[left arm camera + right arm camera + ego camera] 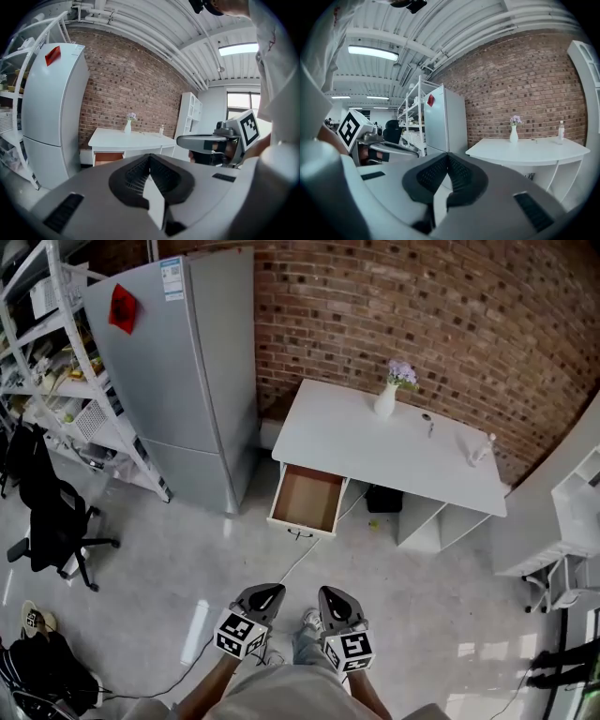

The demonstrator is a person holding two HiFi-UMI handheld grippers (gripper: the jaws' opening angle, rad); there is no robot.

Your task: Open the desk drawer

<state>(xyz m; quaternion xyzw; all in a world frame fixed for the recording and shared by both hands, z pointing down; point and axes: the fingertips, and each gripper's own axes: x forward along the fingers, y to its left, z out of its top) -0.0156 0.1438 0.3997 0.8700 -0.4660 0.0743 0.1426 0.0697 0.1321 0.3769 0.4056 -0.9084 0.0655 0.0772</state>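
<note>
A white desk stands against the brick wall. Its brown-lined drawer at the left end is pulled out, with a dark handle on its front. In the left gripper view the desk is far ahead, its drawer showing orange-brown. Both grippers are held close to my body, well back from the desk. My left gripper is shut with nothing in it, and so is my right gripper. In its own view the left gripper has its jaws together. The right gripper looks the same.
A tall grey fridge stands left of the desk, with white shelving beyond it. A black office chair is at the far left. A white vase with flowers and small items sit on the desk. A cable runs across the floor.
</note>
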